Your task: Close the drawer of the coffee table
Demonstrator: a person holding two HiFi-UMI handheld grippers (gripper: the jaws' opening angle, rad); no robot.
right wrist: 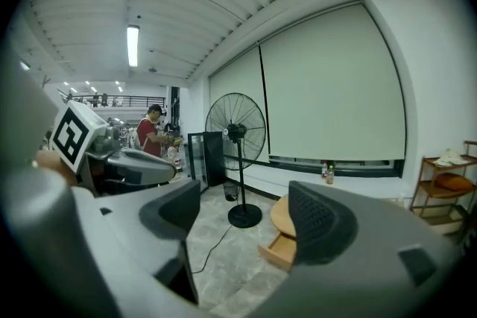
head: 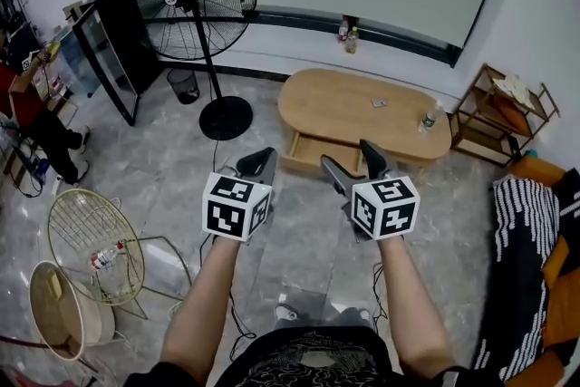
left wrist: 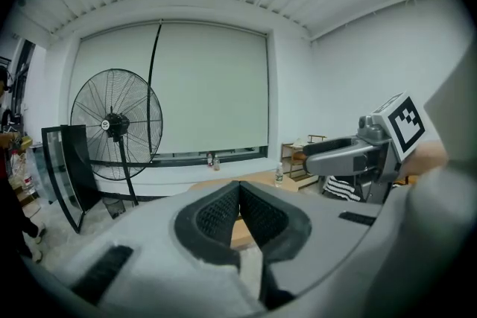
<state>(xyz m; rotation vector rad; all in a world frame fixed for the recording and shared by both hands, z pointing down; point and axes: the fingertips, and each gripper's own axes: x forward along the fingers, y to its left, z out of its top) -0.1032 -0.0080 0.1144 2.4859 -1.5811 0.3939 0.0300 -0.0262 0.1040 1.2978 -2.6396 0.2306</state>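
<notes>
The wooden drawer (head: 311, 154) of the oval wooden table (head: 344, 104) is found pulled out, unreached; the left tool (head: 257, 162) is held closed, the right tool (head: 352, 162) spread wide, both empty.

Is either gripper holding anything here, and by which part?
Nothing is held. The left gripper has its jaws together on nothing; the right gripper has them apart, empty. The open drawer of the coffee table lies ahead, untouched.

Ahead of you: oval wooden table (head: 335, 104) on grey tiled floor (head: 154, 168), drawer (head: 313, 151) standing open (side facing you). On tabletop: bottle (head: 429, 119) near right end, small flat item (head: 379, 102) around middle.
</notes>
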